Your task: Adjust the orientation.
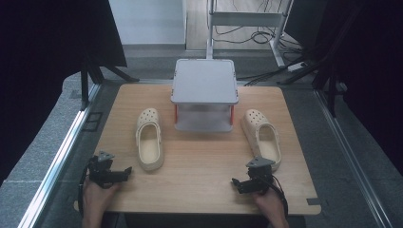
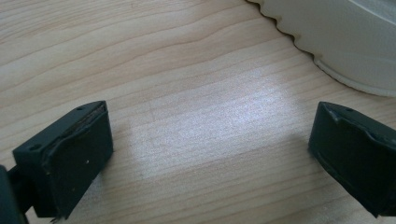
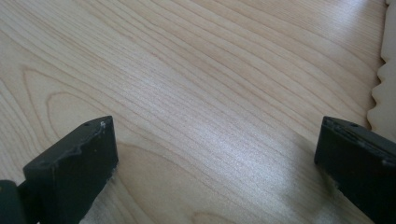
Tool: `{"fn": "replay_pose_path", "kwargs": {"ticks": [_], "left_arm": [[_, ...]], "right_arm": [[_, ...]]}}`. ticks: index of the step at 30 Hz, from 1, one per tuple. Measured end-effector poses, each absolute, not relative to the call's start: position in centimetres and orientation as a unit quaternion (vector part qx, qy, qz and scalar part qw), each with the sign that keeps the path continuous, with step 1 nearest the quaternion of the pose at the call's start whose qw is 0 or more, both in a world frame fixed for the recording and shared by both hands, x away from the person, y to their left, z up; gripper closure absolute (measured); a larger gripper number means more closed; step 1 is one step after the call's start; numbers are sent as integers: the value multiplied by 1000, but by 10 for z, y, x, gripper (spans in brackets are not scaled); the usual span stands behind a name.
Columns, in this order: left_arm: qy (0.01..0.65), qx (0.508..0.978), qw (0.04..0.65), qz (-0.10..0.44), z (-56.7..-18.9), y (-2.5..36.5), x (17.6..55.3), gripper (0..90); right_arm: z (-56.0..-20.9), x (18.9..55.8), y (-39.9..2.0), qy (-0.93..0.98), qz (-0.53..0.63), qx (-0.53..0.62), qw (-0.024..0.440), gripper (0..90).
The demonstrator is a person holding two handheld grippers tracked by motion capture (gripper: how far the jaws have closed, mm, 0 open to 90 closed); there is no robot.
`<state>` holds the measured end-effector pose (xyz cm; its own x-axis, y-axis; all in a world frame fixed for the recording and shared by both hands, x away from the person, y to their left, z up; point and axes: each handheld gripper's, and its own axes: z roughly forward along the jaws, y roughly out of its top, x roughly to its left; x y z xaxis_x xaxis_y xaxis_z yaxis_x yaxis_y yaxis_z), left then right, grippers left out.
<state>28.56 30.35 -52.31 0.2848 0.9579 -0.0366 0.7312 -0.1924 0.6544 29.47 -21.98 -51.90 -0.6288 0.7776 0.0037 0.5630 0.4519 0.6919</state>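
Wooden tabletop, frame centre. Left gripper and right gripper: jaws wide apart, empty, apparently resting on wood; cream clogs nearby.

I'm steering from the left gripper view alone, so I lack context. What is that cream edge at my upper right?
Observer: The sole of a cream clog, lying left of a grey two-tier stand.
Operator: Is there a second one?
Observer: Yes, another clog lies right of the stand.
Operator: And the other gripper?
Observer: The right gripper sits open near the table's front edge, close to that clog's heel, holding nothing.
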Motion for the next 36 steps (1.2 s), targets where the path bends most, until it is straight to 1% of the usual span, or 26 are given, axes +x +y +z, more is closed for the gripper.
{"fn": "replay_pose_path", "kwargs": {"ticks": [21,23,26,32,36], "left_arm": [[565,747,292,196,-523,300,286,8],[565,747,292,196,-523,299,286,8],[564,747,291,196,-523,299,286,8],[563,748,292,195,-523,299,286,8],[563,748,292,195,-523,299,286,8]], "right_arm": [[-519,293,-219,836,335,405,158,0],[-516,294,-218,839,328,406,153,9],[-512,294,-217,843,326,405,141,50],[-502,297,-210,852,324,389,136,29],[-490,302,-201,861,329,367,129,14]]}}
